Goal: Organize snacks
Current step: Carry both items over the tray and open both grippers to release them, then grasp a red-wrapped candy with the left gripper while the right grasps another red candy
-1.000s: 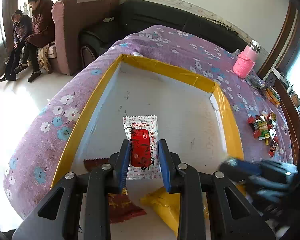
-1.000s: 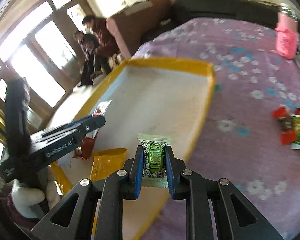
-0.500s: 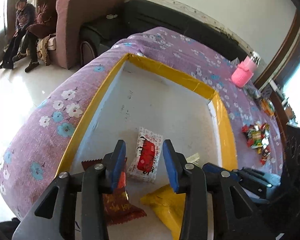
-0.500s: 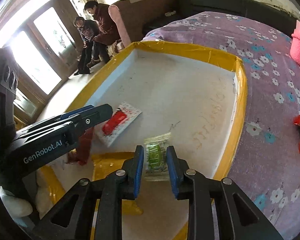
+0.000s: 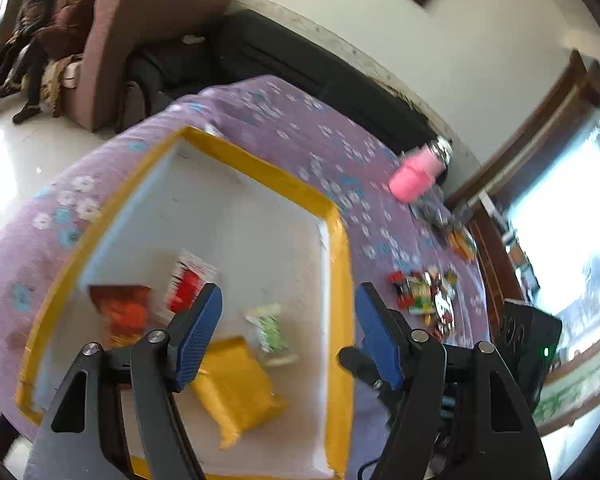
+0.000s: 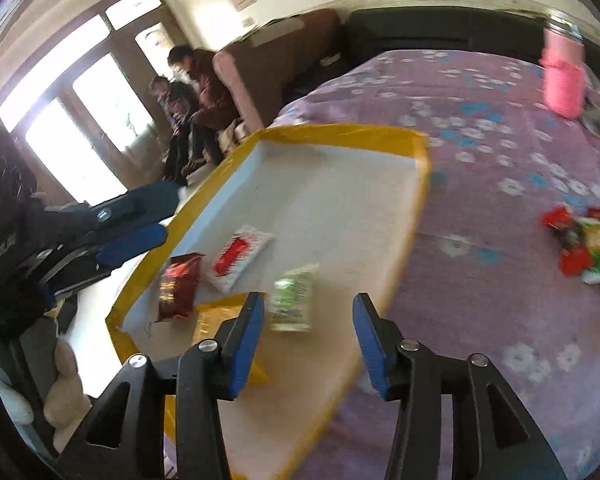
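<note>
Left wrist view: the left gripper is opening, nothing between its jaws. Four snack packets, among them the red-and-white packet and green packet, lie in the yellow-rimmed tray, evidently as the collection point. The right gripper is likewise opening, empty. The unsorted snack pile lies right of the tray on the bed.

Bright daylight floods both views. In the right wrist view the windows blow out to white glare; in the left wrist view another window does too. Motion blur smears the snacks and the floral cloth, while the black tool arms stay sharp. Fisheye bending curves the edges, and the corners go dark.
</note>
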Tool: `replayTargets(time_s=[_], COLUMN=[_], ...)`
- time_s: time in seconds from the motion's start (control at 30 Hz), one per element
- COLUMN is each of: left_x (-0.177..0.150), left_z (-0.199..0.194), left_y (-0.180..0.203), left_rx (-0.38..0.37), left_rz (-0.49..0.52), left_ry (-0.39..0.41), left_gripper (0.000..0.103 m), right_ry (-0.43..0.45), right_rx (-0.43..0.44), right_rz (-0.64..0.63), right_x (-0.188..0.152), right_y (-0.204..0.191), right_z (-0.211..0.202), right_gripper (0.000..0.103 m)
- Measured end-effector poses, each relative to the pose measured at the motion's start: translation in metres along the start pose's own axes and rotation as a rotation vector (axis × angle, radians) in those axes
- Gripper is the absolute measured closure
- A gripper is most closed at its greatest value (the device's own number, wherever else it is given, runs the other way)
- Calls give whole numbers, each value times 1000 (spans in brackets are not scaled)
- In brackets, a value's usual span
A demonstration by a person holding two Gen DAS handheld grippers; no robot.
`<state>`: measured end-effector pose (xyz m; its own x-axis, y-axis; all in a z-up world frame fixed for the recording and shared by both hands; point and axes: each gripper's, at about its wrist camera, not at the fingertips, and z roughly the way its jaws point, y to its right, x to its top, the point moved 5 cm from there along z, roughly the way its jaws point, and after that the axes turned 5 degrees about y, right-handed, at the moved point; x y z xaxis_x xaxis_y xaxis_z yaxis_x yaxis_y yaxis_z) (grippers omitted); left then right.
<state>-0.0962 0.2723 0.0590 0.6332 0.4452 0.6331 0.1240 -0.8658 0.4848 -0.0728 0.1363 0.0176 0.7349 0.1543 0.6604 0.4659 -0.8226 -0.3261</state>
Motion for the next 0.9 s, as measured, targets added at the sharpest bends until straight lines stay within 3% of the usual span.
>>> replayTargets(time_s=[0.2,0.37,0.53,0.87,0.9], left_x=[-18,-31,-44,-54,-54], left_z=[14,17,23,28,28], left_y=[38,64,80,93,94], left_rx=[-13,-32,-52,-44,-45], left_rz=[93,155,196,224,229], left_ry=[-68,-89,-123,-152,-151], left_gripper=[34,34,34,34,34], right_ry=[57,125,181,131,136], right_rx=[-79,-196,-315,-387,-410], right_rz=[156,296,375,350,323], right_x=[-3,-4,-3,-7,-5], right_y=[85,169,227,249,247], right_z=[-39,-78,-103,-65,-64], right_gripper=[53,50,50,51,55])
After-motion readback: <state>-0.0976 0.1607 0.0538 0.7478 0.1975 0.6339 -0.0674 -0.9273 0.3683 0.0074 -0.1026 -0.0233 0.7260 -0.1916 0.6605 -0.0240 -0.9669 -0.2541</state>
